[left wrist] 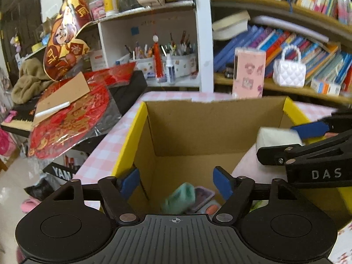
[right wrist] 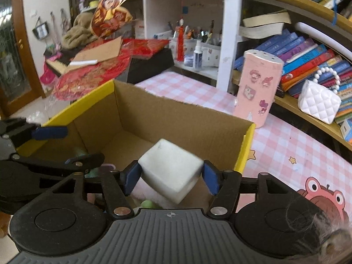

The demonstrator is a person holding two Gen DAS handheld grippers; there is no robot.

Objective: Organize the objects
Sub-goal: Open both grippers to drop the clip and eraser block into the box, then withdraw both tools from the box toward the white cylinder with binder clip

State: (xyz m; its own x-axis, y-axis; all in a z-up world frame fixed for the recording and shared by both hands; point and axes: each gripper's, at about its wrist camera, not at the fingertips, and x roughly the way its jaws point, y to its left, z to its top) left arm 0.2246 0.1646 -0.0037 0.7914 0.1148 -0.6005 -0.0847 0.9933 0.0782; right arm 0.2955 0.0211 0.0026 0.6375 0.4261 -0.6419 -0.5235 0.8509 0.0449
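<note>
Two hand-held grippers over an open brown cardboard box with yellow outer walls (right wrist: 244,151), which stands on a tabletop covered in pink-and-white check cloth (right wrist: 286,151). The right gripper (right wrist: 169,176) has its blue-padded fingers (right wrist: 131,179) apart on either side of a white rounded foam-like cube (right wrist: 173,167); the cube sits tilted between them above the box interior, and whether the pads press on it cannot be told. The left gripper (left wrist: 176,181) hangs over the box's other side with fingers wide apart and nothing between them; below it lie a blurred green soft item (left wrist: 180,195) and a purplish flat case (left wrist: 203,195) on the box floor.

Risks, as judged: the tilted cube may tumble as it drops and bounce off the contents or strike the near yellow wall. The two grippers sit close together, so either could knock the other, or catch the box rim and shift it towards the pink stickered cylindrical canister (right wrist: 257,90) standing just beyond.
</note>
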